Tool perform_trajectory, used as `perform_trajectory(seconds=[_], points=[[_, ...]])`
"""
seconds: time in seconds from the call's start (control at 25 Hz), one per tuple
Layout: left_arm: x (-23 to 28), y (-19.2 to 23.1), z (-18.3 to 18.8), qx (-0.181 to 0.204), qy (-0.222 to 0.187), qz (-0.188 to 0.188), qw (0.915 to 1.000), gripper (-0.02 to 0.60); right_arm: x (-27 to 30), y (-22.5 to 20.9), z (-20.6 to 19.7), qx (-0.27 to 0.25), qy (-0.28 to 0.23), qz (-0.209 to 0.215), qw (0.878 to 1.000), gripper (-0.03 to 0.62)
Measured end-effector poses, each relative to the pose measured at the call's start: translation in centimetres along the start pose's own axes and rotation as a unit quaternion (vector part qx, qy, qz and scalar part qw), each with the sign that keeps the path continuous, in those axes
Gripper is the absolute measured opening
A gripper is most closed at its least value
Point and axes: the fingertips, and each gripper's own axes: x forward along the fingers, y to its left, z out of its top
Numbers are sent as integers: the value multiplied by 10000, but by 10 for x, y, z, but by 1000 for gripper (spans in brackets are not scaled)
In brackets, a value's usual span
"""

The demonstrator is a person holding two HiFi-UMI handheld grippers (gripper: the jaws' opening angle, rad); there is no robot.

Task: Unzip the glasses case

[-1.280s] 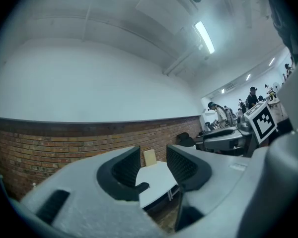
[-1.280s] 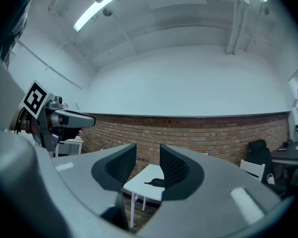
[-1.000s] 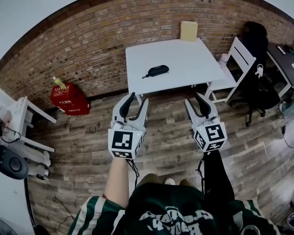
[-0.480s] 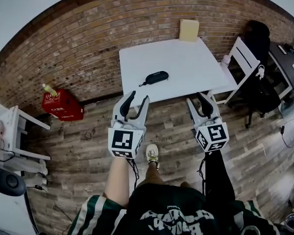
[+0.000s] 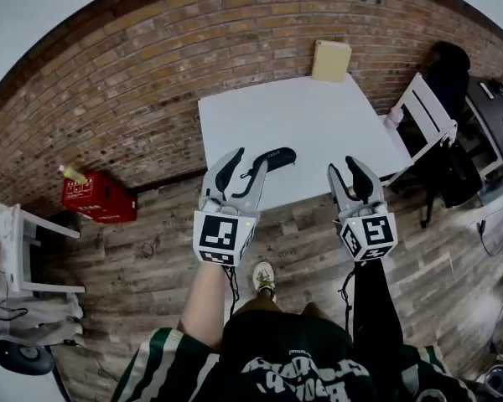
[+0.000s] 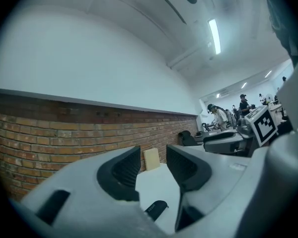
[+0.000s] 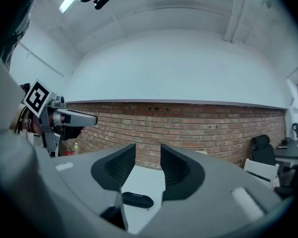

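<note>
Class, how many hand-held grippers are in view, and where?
2. The left hand-held gripper is over the white table's near edge, close to the glasses case; the right hand-held gripper is at that edge, further right. None seems hidden.

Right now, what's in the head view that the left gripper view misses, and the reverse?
Head view only: red crate, plank floor, a shoe. Left gripper view only: ceiling light, people at desks at far right. Both: black glasses case on the white table, tan board against the brick wall, and the open, empty left gripper.
</note>
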Motion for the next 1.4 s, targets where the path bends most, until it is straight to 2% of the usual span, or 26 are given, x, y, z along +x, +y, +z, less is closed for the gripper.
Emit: perform_trajectory(seconds=[0.2, 0.48, 0.68, 0.84, 1.2, 1.4], points=[[53, 28, -5, 3, -24, -244, 9997, 167, 52, -15, -6, -62, 100, -39, 9999, 173], [108, 55, -27, -55, 200, -491, 9986, 158, 107, -24, -21, -115, 266, -15, 9996, 173], [137, 63, -54, -69, 492, -493, 9975, 152, 129, -31, -39, -82, 413, 112, 9990, 169], [157, 61, -71, -130, 660, -482, 9966, 150, 147, -42, -59, -21, 590, 304, 9978, 170], [209, 64, -103, 42, 1167, -327, 9926, 135, 206, -71, -103, 392, 951, 1036, 9893, 175], [222, 51, -149, 187, 1784, -688, 9814, 158, 221, -70, -157, 589, 1531, 1319, 9776, 192]])
